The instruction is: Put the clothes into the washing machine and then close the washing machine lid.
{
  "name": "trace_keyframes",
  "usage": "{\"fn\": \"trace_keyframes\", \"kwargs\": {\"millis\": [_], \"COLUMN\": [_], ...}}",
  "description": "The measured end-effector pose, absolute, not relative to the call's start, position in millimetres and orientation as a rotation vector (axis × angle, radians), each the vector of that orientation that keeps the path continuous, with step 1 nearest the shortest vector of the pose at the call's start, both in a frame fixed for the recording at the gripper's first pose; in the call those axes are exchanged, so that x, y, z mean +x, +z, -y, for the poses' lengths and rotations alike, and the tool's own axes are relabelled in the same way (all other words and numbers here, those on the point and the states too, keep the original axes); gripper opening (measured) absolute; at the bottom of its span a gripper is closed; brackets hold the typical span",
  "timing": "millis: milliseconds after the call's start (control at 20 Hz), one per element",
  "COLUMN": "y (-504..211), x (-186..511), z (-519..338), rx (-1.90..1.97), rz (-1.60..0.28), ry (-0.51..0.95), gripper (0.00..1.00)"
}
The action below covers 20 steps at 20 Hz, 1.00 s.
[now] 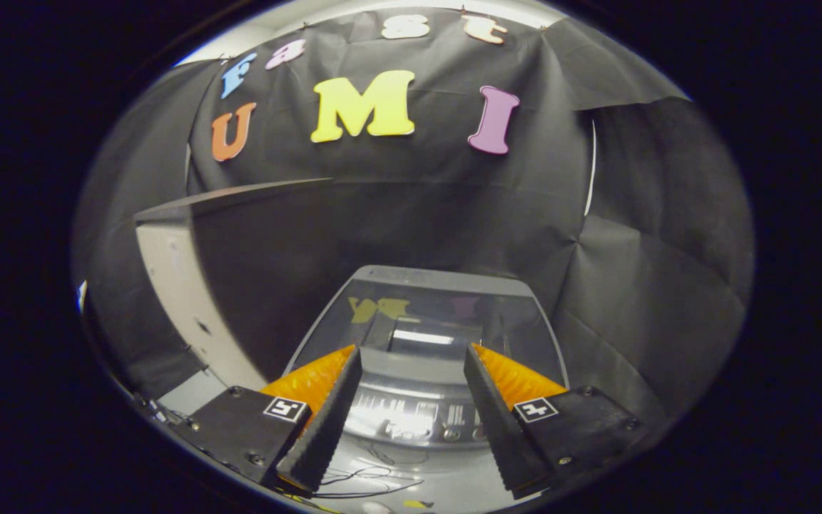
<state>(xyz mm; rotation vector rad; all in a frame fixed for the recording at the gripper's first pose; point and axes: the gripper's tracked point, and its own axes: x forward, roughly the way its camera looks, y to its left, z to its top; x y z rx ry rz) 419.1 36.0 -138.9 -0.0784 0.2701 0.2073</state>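
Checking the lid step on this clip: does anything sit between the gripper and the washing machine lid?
Nothing visible does. The gripper is open and holds nothing, its fingers spread over the control panel. The washing machine lid lies just beyond them, apparently already flat and closed, with no clothes on it.

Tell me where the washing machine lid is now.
In the gripper view, the lid lies closed, just beyond the open gripper, behind the control panel.

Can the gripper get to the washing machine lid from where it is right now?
Probably yes. The open gripper points straight at the closed glass lid, which lies just beyond its fingertips, with nothing between them.
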Motion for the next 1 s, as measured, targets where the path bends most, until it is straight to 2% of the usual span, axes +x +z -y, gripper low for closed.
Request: {"fn": "trace_keyframes", "kwargs": {"millis": [450,600,1000], "y": [-113.0,-88.2,-37.8], "x": [221.6,184.6,127.9], "z": [-43.4,-37.6,-51.3], "rx": [0.033,0.038,0.022], "rz": [-0.2,-0.165,-0.089], "ry": [0.04,-0.003,0.015], "gripper": [0.91,0.91,0.92]}}
